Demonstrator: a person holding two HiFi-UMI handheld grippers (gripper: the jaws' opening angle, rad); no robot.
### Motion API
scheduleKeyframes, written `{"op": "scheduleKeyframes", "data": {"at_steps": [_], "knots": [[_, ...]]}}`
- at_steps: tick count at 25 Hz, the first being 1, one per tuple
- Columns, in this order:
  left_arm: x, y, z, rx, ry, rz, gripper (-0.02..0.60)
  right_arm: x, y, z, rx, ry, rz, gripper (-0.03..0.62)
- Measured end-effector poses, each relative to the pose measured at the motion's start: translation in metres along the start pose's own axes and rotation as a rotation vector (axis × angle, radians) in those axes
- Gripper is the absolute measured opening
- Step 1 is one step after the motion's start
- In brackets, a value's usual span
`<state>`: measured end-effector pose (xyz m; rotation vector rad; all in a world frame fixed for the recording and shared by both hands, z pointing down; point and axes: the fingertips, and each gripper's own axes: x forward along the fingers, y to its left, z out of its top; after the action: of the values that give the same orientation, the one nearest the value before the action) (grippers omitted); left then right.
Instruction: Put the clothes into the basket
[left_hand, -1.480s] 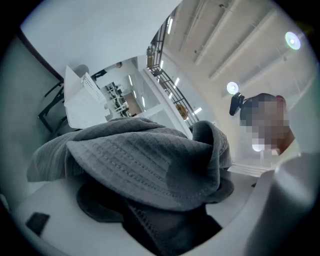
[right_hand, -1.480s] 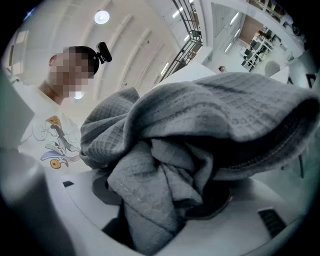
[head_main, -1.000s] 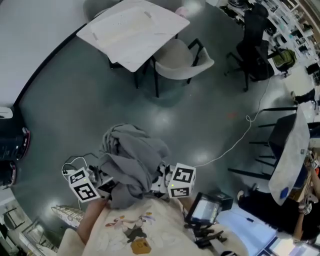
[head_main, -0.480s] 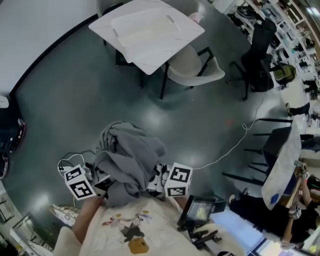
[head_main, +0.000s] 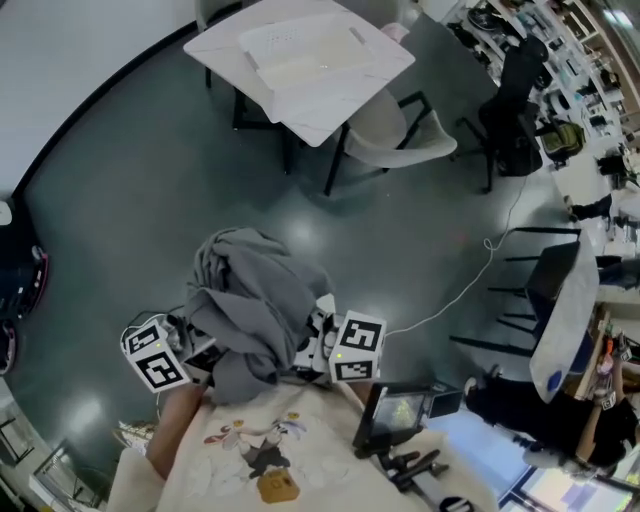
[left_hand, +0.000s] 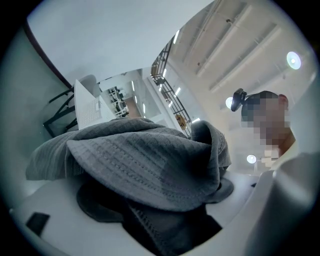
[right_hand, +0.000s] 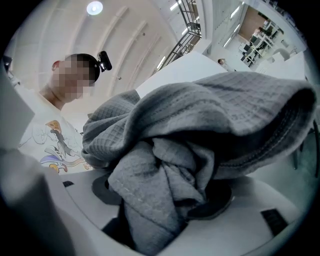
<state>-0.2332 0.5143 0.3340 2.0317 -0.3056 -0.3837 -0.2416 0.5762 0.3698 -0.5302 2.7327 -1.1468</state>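
While bunched, grey garment (head_main: 252, 305) between both jaws

lit evenly from overhead, with pale glare patches on the glossy floor (head_main: 420, 250); sharp in the head view, bent hard at the edges with black corners in both gripper views; blows out the round ceiling lamps (right_hand: 94, 7); leaves the grey cloth (left_hand: 150, 165) soft near the lens, deeply shadowed underneath

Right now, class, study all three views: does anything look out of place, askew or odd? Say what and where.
The grey garment is a crumpled heap draped over both the left gripper and the right gripper, not hanging neatly. A white cable also trails loose across the floor.
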Motion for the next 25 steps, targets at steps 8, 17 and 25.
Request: {"op": "scheduleKeyframes", "data": {"at_steps": [8,17,25], "knots": [[0.011,0.009,0.013,-0.028,0.028,-0.002,0.448,0.003,-0.012,0.012,0.032,-0.021,-0.027,0.318],[0.055,0.036,0.034,-0.047,0.041,0.048,0.448,-0.006,-0.052,0.052,0.082,-0.04,-0.016,0.318],[0.141,0.066,0.062,-0.05,0.075,0.053,0.448,-0.042,-0.116,0.107,0.082,-0.056,-0.005,0.318]]}}
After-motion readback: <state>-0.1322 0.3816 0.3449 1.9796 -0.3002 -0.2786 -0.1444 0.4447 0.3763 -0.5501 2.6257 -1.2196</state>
